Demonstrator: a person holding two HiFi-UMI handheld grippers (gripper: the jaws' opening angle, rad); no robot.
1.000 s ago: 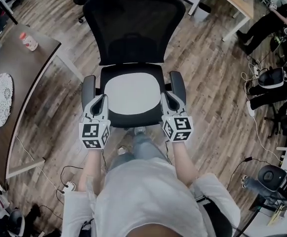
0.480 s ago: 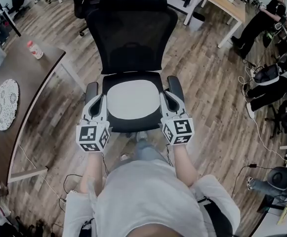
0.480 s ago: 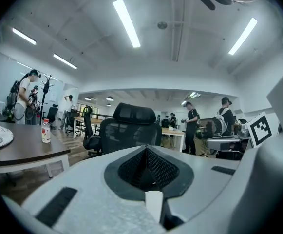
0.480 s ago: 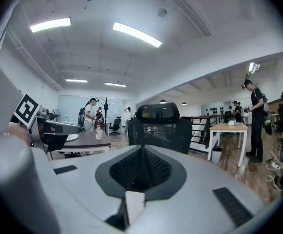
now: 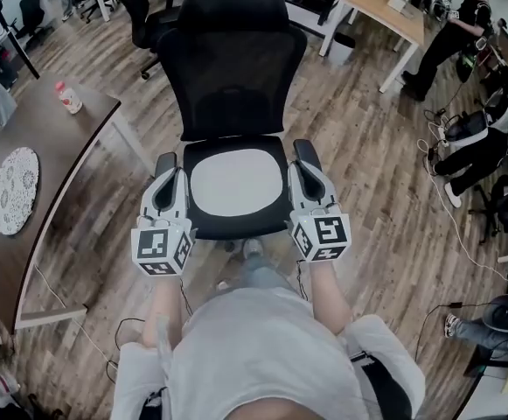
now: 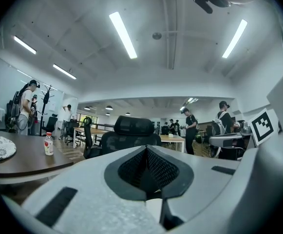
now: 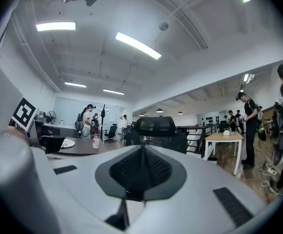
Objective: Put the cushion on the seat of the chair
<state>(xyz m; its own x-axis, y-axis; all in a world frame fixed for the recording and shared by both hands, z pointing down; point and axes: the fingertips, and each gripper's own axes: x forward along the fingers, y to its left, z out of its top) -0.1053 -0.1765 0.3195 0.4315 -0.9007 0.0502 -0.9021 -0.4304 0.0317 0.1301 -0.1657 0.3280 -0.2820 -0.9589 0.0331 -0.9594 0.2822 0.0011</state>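
A white cushion (image 5: 236,182) lies flat on the seat (image 5: 236,227) of a black mesh office chair (image 5: 232,68). In the head view my left gripper (image 5: 168,175) hovers over the chair's left armrest and my right gripper (image 5: 304,173) over the right armrest, one on each side of the cushion and clear of it. Both point level toward the backrest. The left gripper (image 6: 146,151) has its jaws together with nothing between them, and so does the right gripper (image 7: 142,151). The chair's headrest (image 6: 134,126) (image 7: 156,126) shows just beyond each pair of jaws.
A dark table (image 5: 44,143) stands at the left with a small bottle (image 5: 68,97) and a round lace mat (image 5: 13,189). A wooden desk (image 5: 385,7) and a standing person (image 5: 450,33) are at the back right. Cables and equipment (image 5: 485,138) lie on the floor at the right.
Both grippers have risen and drawn back a little from the seat, still shut and empty. The cushion stays on the seat. The head view has lifted, showing more of the room.
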